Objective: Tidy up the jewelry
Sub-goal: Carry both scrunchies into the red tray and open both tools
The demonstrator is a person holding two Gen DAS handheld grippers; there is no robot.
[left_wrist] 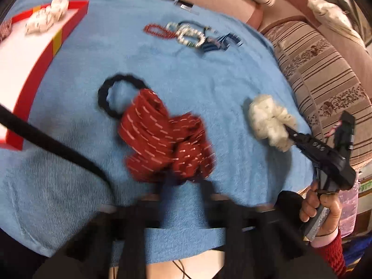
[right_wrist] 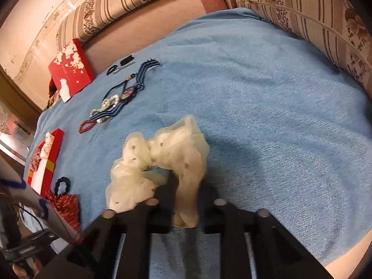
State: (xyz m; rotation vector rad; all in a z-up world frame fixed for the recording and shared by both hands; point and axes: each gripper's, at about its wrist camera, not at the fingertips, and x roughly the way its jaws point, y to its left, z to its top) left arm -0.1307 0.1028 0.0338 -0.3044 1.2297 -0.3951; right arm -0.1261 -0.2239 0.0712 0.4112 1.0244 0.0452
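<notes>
Covering the sofa, a blue towel (right_wrist: pixel 267 93) carries everything: a red box (left_wrist: pixel 34 74) at its left edge, then the left gripper (left_wrist: pixel 183 186) clenched on a red scrunchie (left_wrist: pixel 162 137) and the right gripper (right_wrist: pixel 186 200) pinching a cream scrunchie (right_wrist: pixel 167 160).

One red scrunchie (left_wrist: pixel 160 139) and one cream scrunchie (right_wrist: pixel 160 162) lie on one blue towel (right_wrist: pixel 267 116). There are two red boxes (right_wrist: pixel 71 69), one black hair tie (left_wrist: pixel 116 95), one red bead bracelet (left_wrist: pixel 155 31) and one pearl bracelet (left_wrist: pixel 188 34).
</notes>
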